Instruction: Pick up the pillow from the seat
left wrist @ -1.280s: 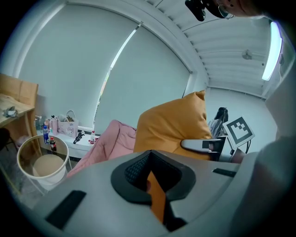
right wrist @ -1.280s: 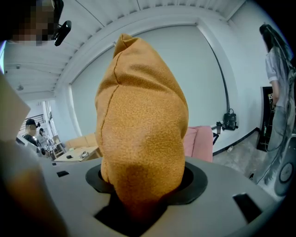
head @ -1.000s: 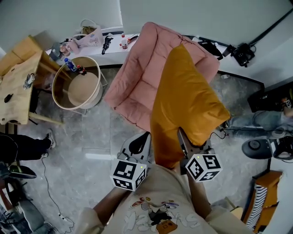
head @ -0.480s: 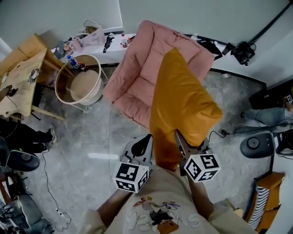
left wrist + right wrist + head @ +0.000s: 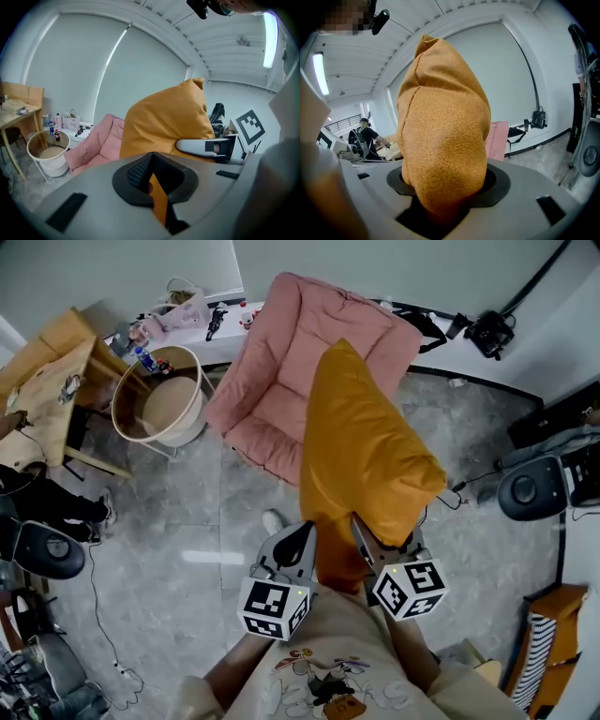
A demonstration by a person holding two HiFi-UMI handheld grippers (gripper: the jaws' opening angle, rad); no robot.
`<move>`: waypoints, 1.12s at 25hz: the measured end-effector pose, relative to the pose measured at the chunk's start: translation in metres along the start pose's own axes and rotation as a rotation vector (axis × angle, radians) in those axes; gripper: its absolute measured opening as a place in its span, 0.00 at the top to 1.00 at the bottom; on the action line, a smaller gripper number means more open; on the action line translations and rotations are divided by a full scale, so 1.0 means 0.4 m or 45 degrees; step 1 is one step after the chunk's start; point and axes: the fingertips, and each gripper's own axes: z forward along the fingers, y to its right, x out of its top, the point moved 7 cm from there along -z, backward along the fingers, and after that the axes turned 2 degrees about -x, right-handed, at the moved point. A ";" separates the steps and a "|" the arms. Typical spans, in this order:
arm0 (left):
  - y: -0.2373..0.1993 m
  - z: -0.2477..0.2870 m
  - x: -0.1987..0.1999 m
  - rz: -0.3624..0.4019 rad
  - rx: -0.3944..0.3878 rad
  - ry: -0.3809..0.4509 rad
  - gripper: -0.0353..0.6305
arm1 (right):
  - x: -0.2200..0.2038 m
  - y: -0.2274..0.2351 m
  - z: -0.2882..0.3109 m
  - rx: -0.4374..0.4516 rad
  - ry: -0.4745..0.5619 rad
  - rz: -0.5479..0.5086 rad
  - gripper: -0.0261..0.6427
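The orange pillow (image 5: pixel 367 460) hangs in the air in front of me, clear of the pink padded seat (image 5: pixel 292 362). Both grippers hold its near end. My left gripper (image 5: pixel 306 532) is shut on a thin fold at the pillow's (image 5: pixel 165 123) lower left edge, and the orange cloth shows between its jaws (image 5: pixel 157 190). My right gripper (image 5: pixel 362 527) is shut on a thick bunch of the pillow (image 5: pixel 441 126), which fills its view and hides the gripper's fingertips (image 5: pixel 440 206). The seat (image 5: pixel 96 140) lies behind and below the pillow.
A round basket table (image 5: pixel 157 409) with bottles on its rim stands left of the seat, beside a wooden table (image 5: pixel 42 395). A person's legs (image 5: pixel 56 512) and a black stool (image 5: pixel 47 554) are at the left. A camera bag (image 5: pixel 489 334), cables and a round grey device (image 5: pixel 528 488) are at the right.
Both grippers have carried the pillow back from the pink seat, which now sits farther up in the head view. More grey floor shows between me and the seat. The grips are unchanged.
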 end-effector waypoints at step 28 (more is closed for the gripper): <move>0.214 -0.126 -0.101 0.083 0.054 0.020 0.94 | -0.113 -0.008 -0.215 0.104 0.011 0.005 0.53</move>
